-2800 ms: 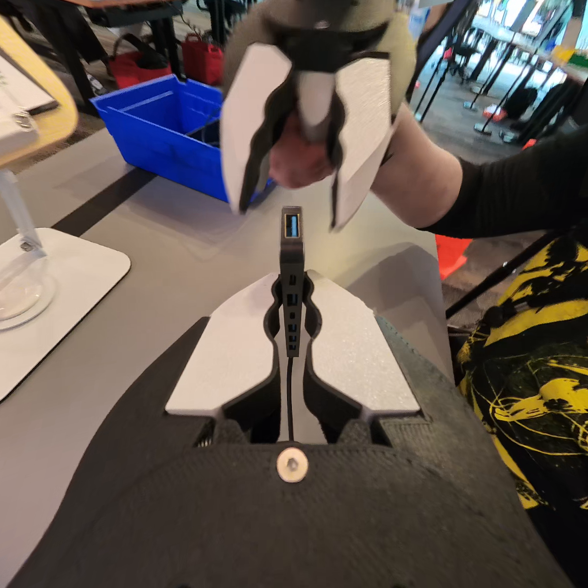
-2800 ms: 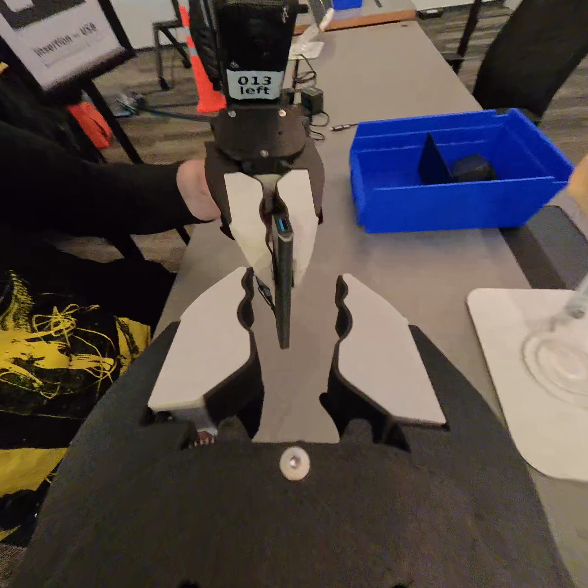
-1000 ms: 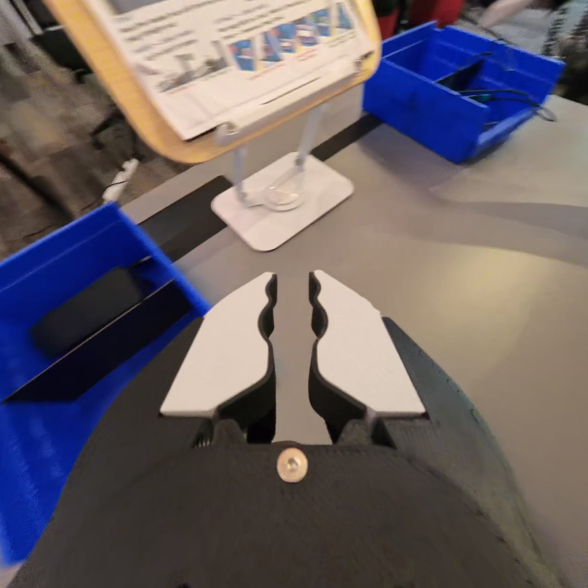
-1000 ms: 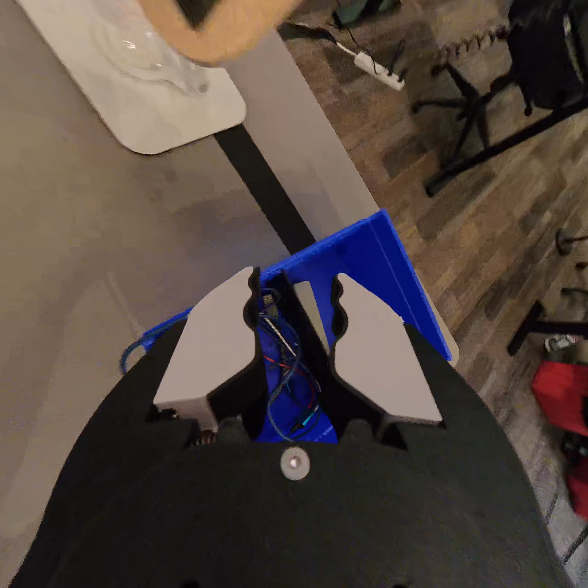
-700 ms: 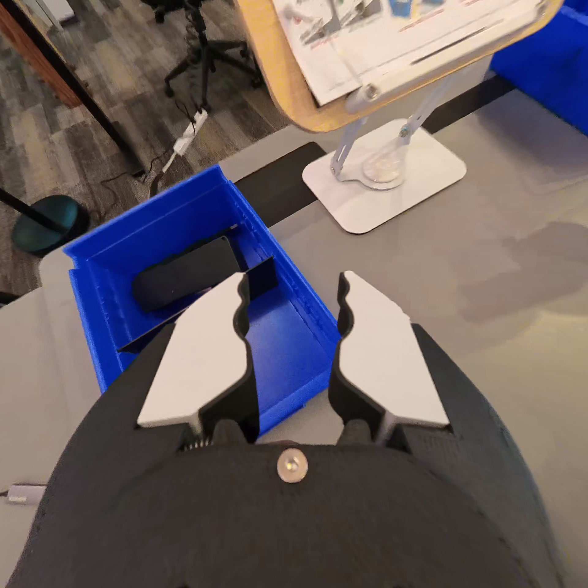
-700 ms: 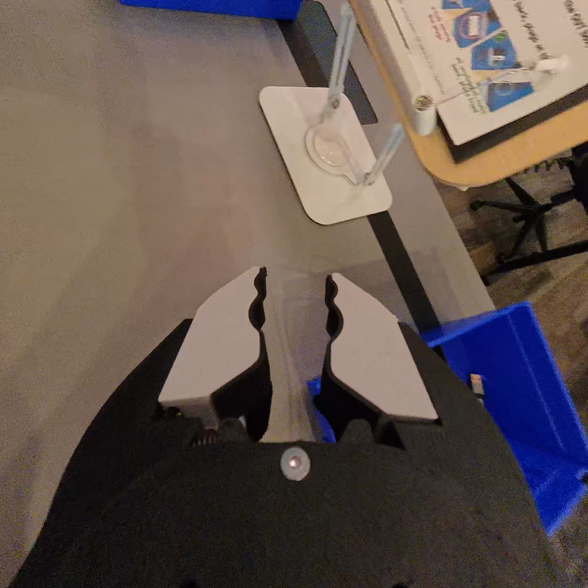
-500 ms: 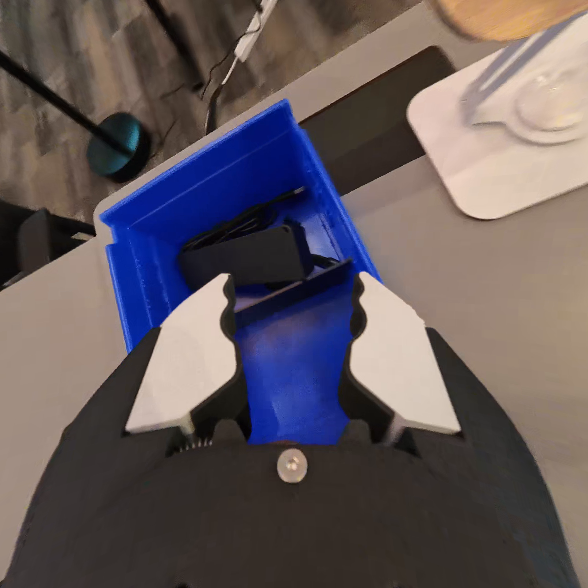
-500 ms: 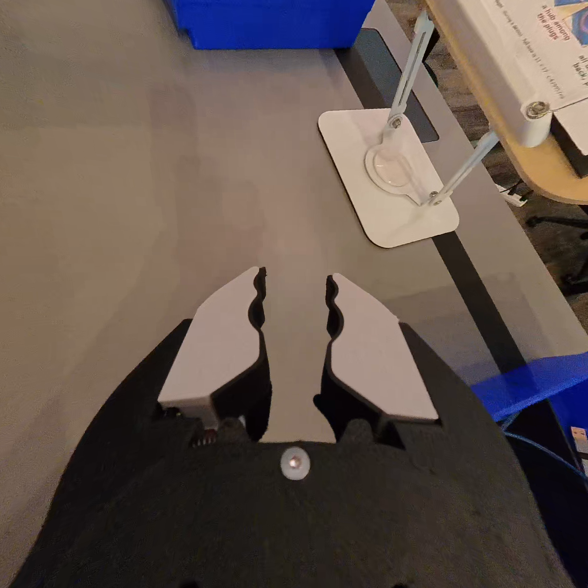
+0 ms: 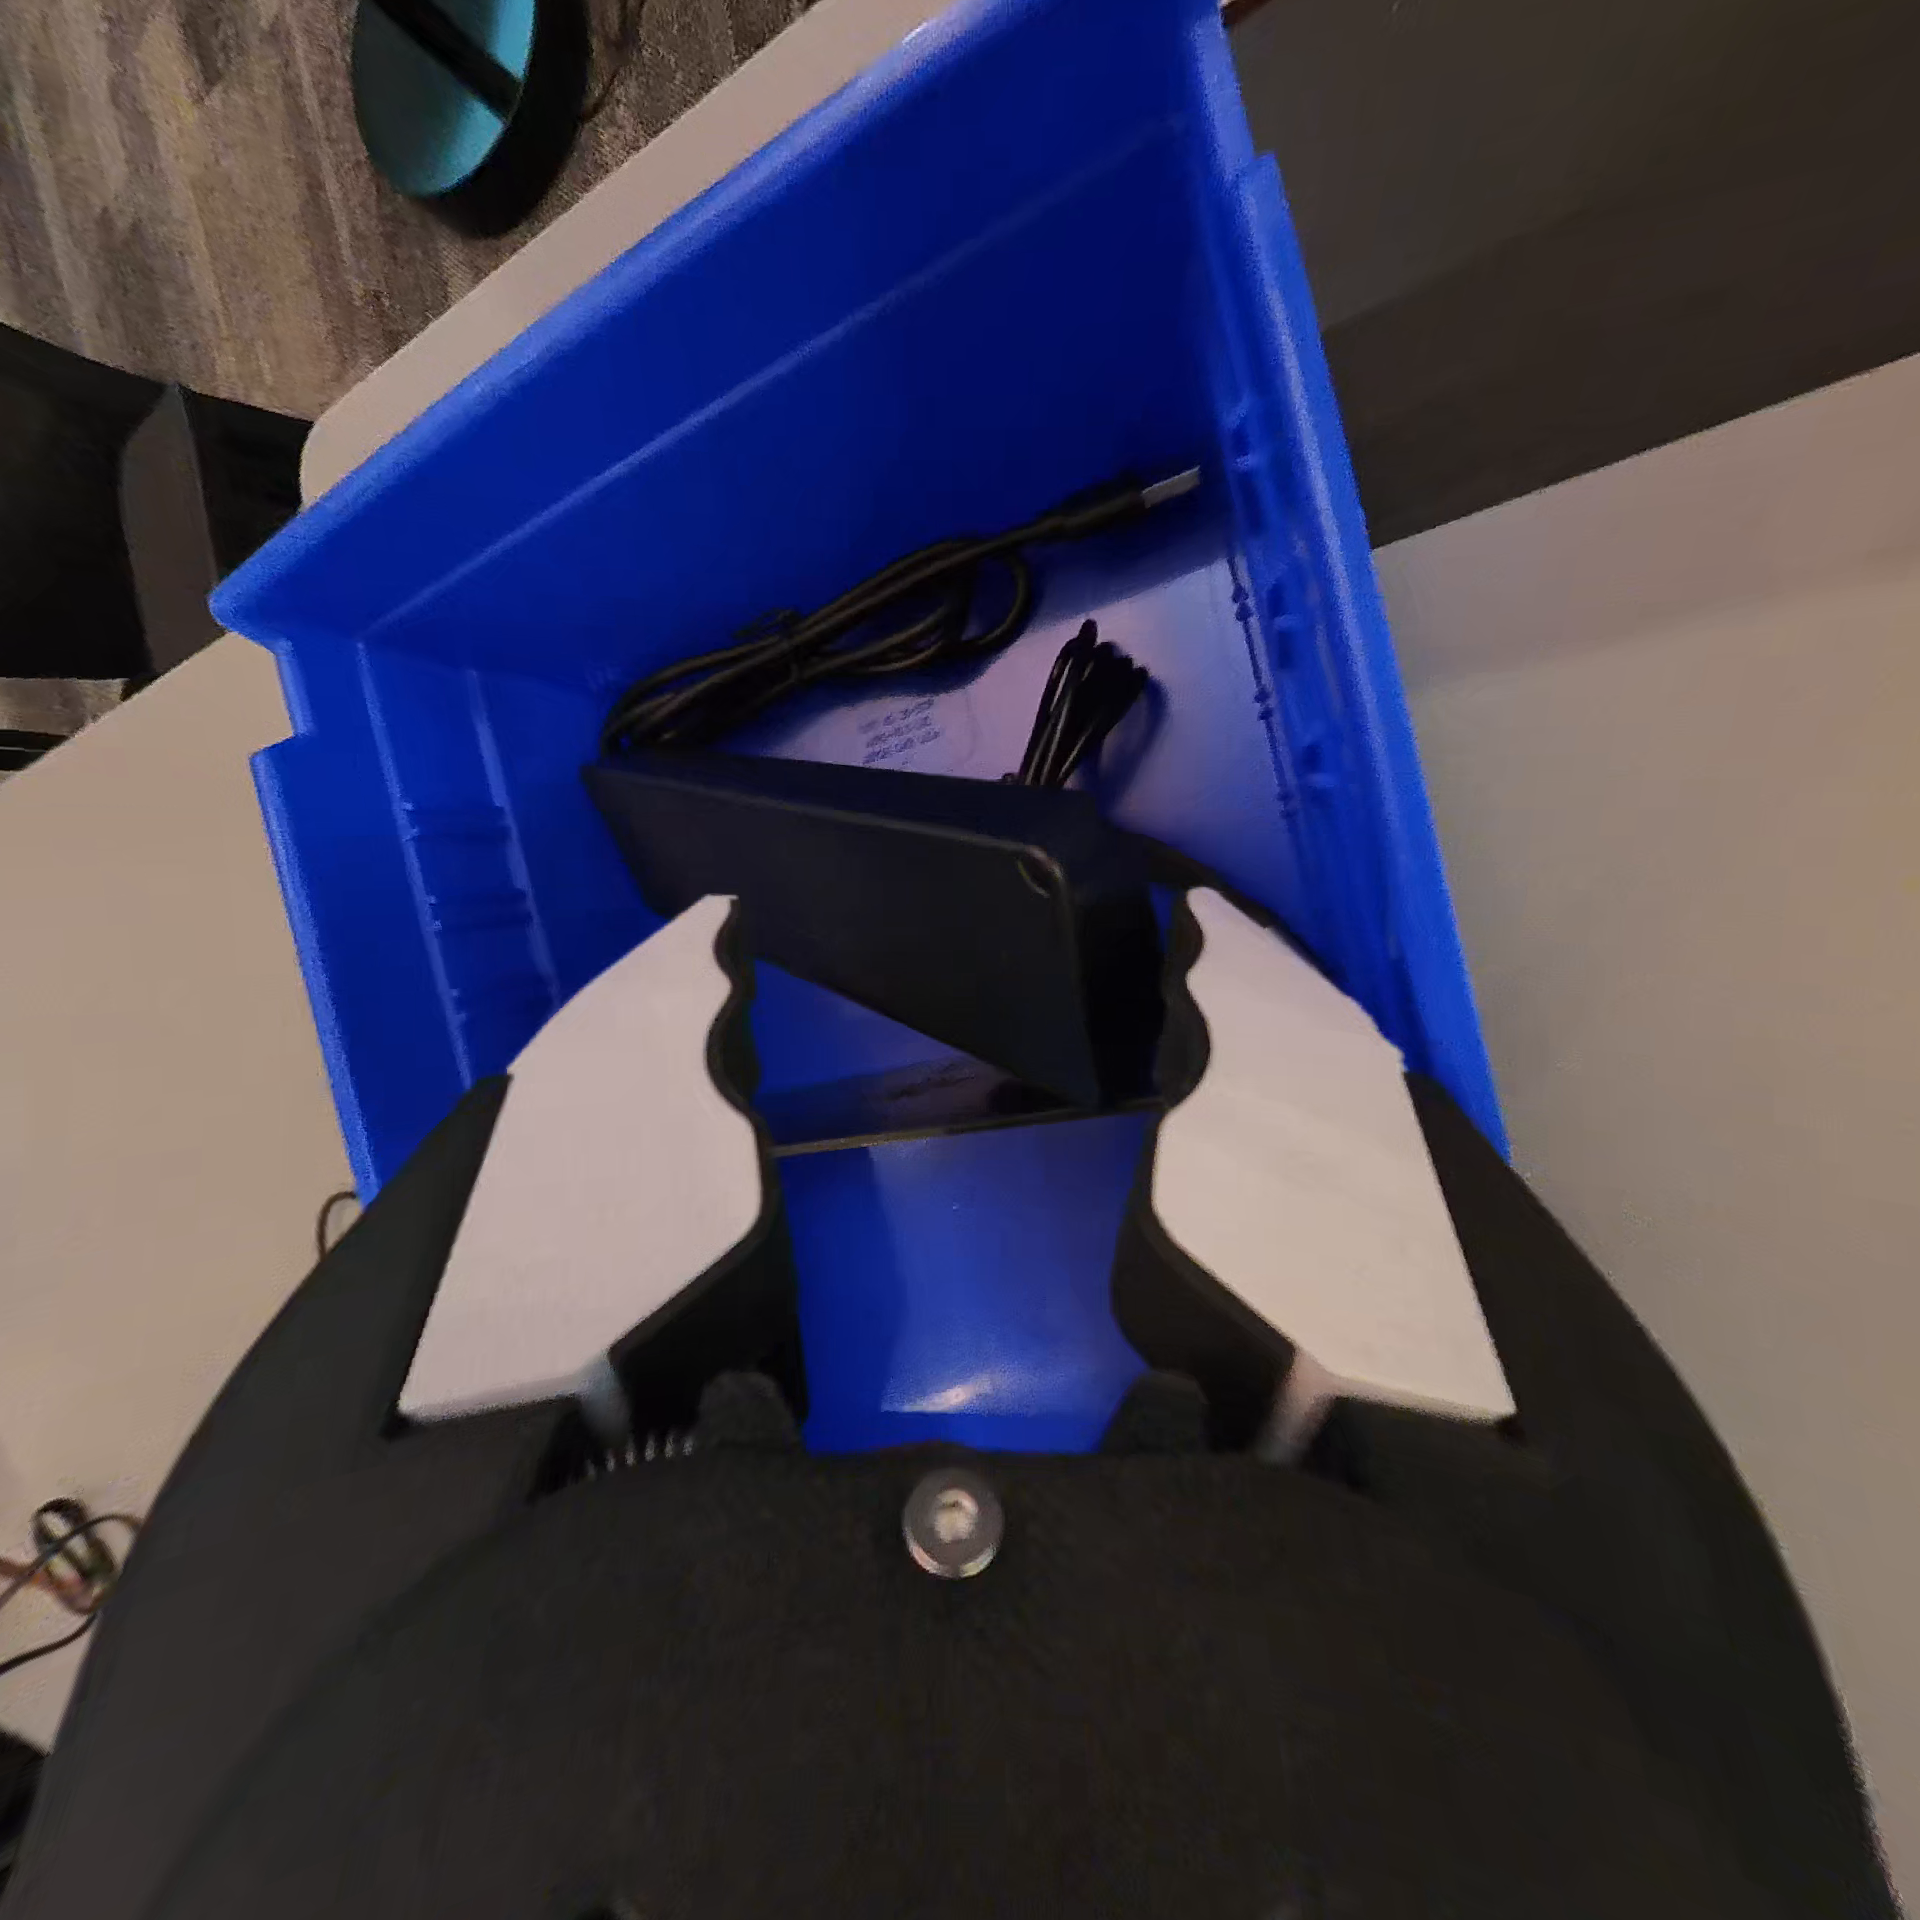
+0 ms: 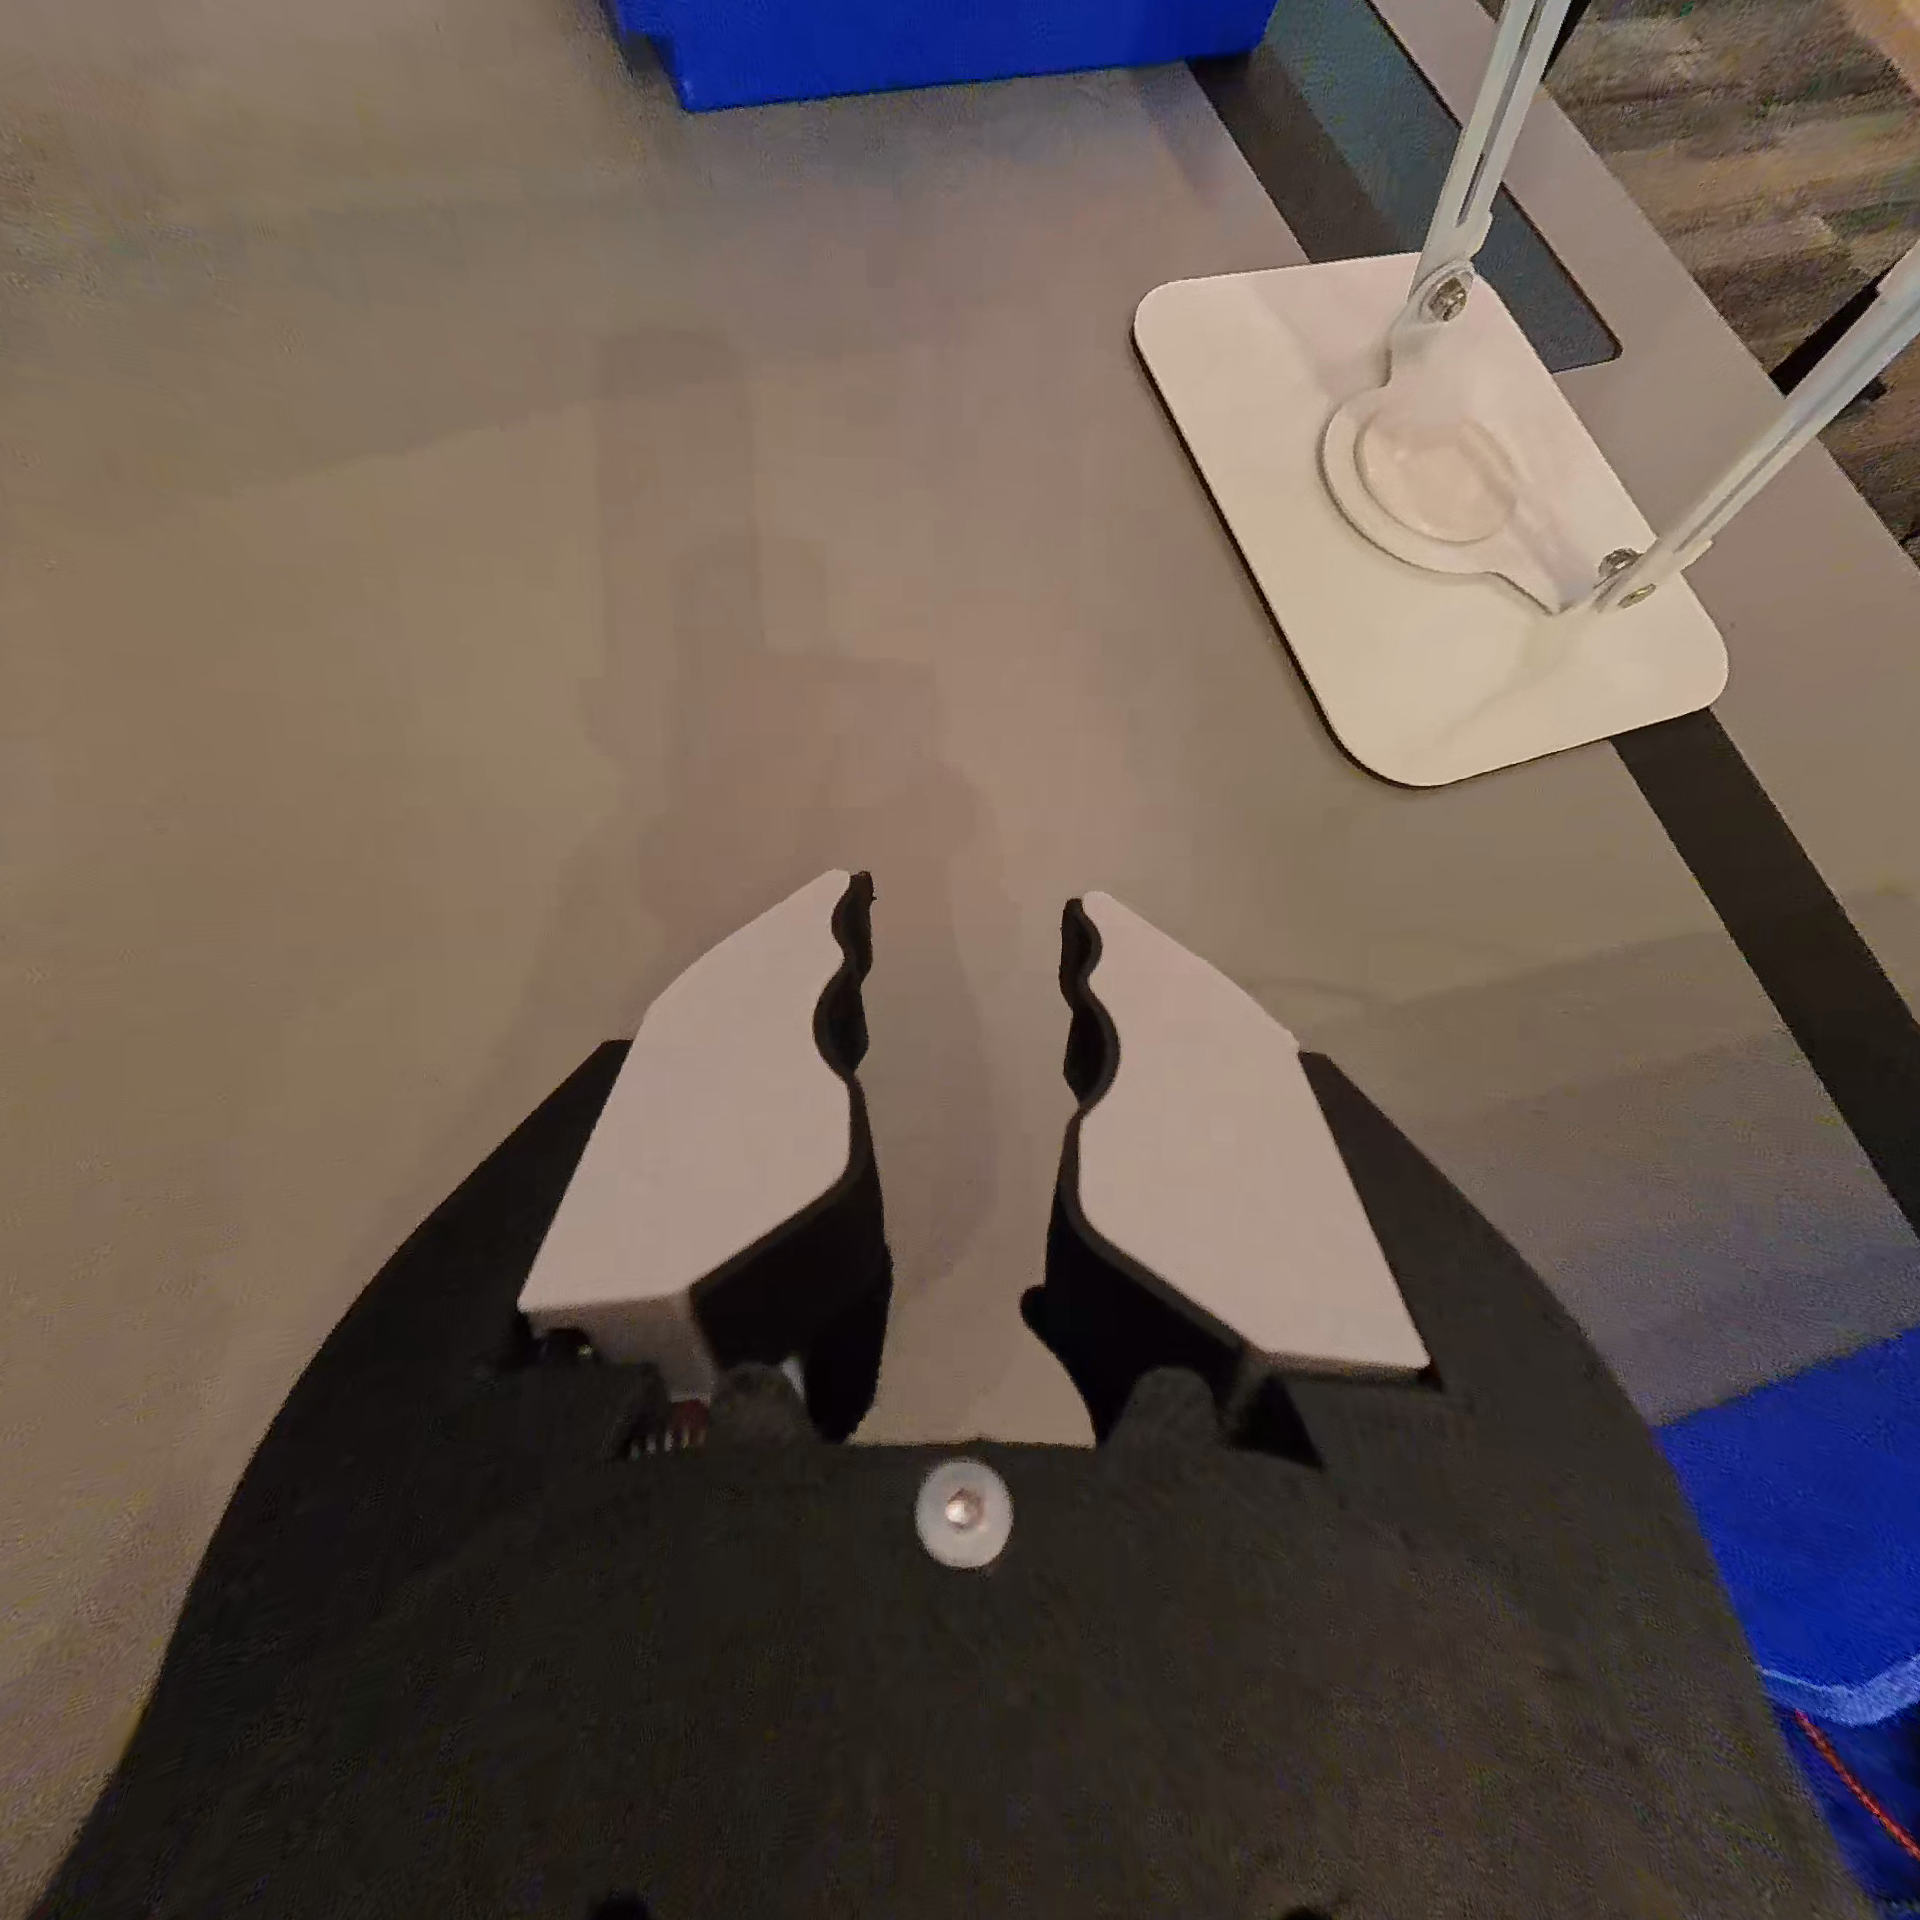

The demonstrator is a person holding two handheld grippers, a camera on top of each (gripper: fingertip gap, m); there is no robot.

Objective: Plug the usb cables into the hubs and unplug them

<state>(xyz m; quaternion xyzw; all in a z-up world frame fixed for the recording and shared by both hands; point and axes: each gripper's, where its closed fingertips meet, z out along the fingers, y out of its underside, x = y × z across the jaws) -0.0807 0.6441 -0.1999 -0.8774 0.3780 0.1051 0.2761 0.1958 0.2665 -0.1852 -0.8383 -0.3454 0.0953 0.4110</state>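
Blue bin [image 9: 790, 343] on desk [image 9: 135, 935]: black hub [image 9: 894, 914], black cable [image 9: 831, 634] at 12 o'clock. Left gripper [image 9: 956, 914] jaws wide, unloaded; right gripper [image 10: 966, 894] jaws part-open, unloaded.

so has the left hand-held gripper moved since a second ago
Yes. The left hand-held gripper swung from the grey table toward the blue bin, now open over the black hub inside.

Blue bin [image 10: 935, 52] cut off by top edge.
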